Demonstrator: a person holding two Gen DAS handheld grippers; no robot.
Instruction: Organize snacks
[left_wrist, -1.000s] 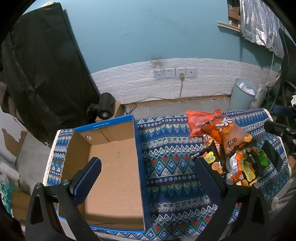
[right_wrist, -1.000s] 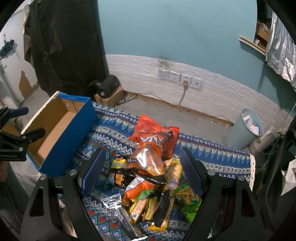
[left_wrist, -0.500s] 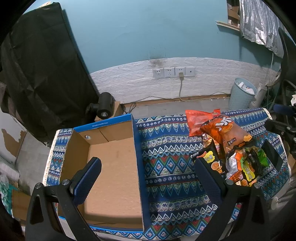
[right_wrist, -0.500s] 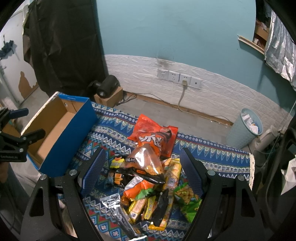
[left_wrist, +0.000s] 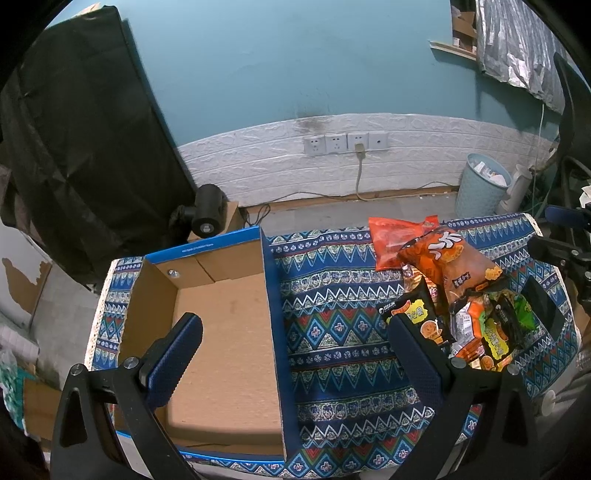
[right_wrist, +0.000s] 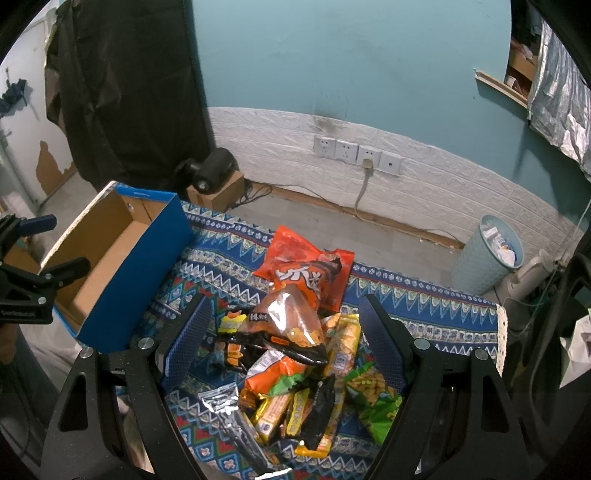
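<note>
A pile of snack packets (right_wrist: 295, 347) lies on the patterned cloth, orange bags on top, yellow, green and black packets below; the same pile (left_wrist: 454, 295) is at the right in the left wrist view. An open blue cardboard box (left_wrist: 221, 332) with a bare brown floor stands at the left; its blue wall (right_wrist: 140, 269) shows in the right wrist view. My left gripper (left_wrist: 291, 347) hangs open above the box's right wall, holding nothing. Open too, my right gripper (right_wrist: 284, 332) hovers just above the pile with the orange bags between its fingers, not touching them.
The blue zigzag cloth (left_wrist: 332, 314) covers the table. Beyond its far edge are a floor, a white brick wall with sockets (left_wrist: 345, 142), a black device on a small box (left_wrist: 208, 216), and a pale blue bin (right_wrist: 487, 254). A black drape (left_wrist: 85, 147) hangs at left.
The right gripper has drifted slightly lower and closer to the snack pile. The left gripper has barely moved. Both remain open.
</note>
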